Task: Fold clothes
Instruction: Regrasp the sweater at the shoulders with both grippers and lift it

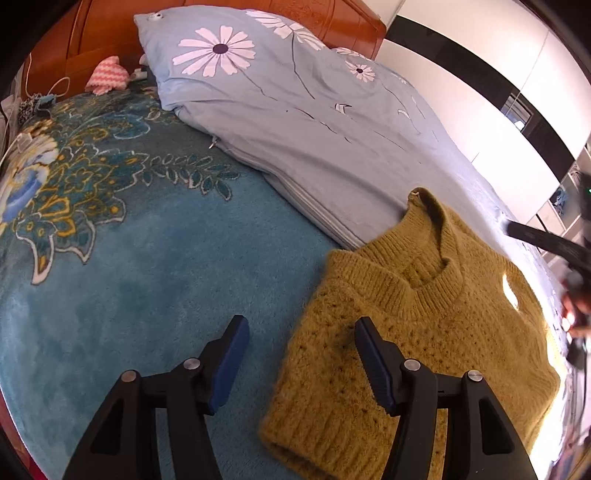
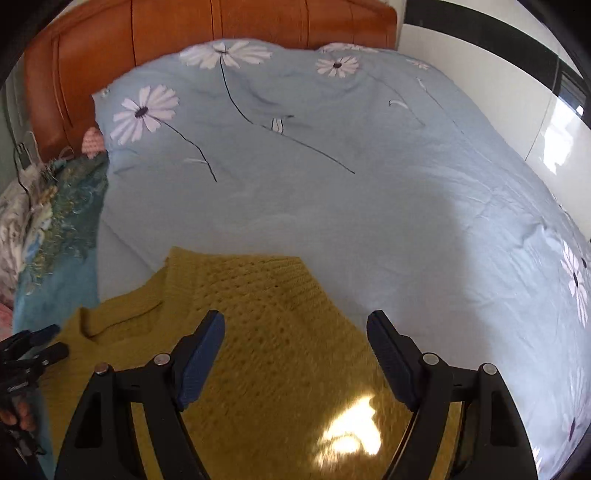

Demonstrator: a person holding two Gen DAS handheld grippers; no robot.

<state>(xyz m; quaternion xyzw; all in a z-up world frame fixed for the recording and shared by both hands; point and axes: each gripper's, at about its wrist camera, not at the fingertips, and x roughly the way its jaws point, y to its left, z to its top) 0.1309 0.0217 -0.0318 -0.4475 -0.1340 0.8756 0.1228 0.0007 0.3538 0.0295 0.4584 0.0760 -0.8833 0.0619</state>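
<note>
A mustard-yellow knitted sweater point(image 1: 424, 332) lies flat on the bed with its sides folded in and its ribbed collar toward the duvet. In the left wrist view my left gripper point(image 1: 301, 325) is open, one finger over the teal blanket and the other over the sweater's left edge, with nothing pinched. My right gripper point(image 2: 295, 317) hovers open above the sweater point(image 2: 258, 314), its jaws wide and empty. A sunlit patch falls on the knit. The left gripper point(image 2: 53, 339) also shows at the left edge of the right wrist view, held by a hand.
A light blue duvet with white daisies point(image 1: 314, 122) lies beyond the sweater, partly under it. A teal floral plush blanket point(image 1: 110, 240) covers the left of the bed. Behind are an orange-brown headboard point(image 2: 221, 33), a pink zigzag cloth point(image 1: 109, 75) and white wardrobe doors point(image 1: 480, 92).
</note>
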